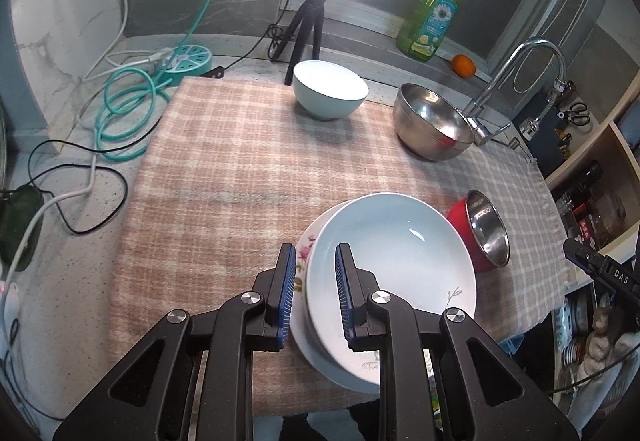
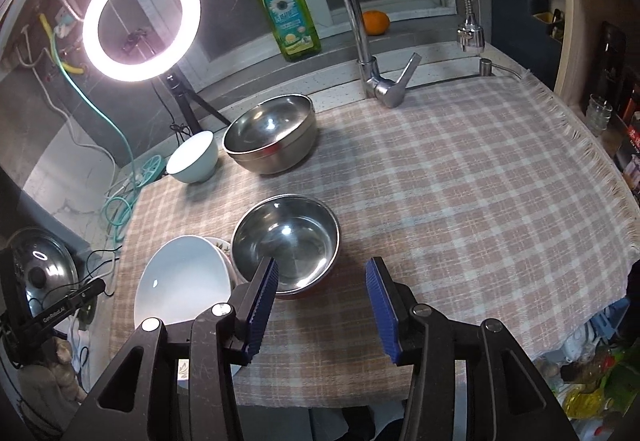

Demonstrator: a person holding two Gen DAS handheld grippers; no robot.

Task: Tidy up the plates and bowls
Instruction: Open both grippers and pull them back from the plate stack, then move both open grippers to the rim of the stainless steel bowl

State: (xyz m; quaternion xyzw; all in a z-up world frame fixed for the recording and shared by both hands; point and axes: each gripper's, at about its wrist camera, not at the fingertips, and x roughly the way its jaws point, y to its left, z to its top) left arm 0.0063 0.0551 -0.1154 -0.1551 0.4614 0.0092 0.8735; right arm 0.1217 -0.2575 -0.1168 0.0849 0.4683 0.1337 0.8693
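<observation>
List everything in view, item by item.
plate stack: two, pale blue over floral, cloth's near edge
small bowl: one, steel with red outside, beside the plates
large bowl: one, steel, by tap
deep bowl: one, pale blue, far side
cloth: one, pink check, over counter
soap bottle: one, green, sill
orange: one, orange, sill
ring light: one, white, behind
left gripper: one, black, blue fingers clamping plate stack rim
right gripper: one, black, open, empty

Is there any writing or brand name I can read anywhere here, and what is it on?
"DAS": on the black right gripper, at the edge of the left camera's view.
"GenRobot.AI": on the black left gripper, at the edge of the right camera's view.
Green soap bottle: a daisy label, its words too small to read.
Bottles on the shelf: labels too blurred.
</observation>
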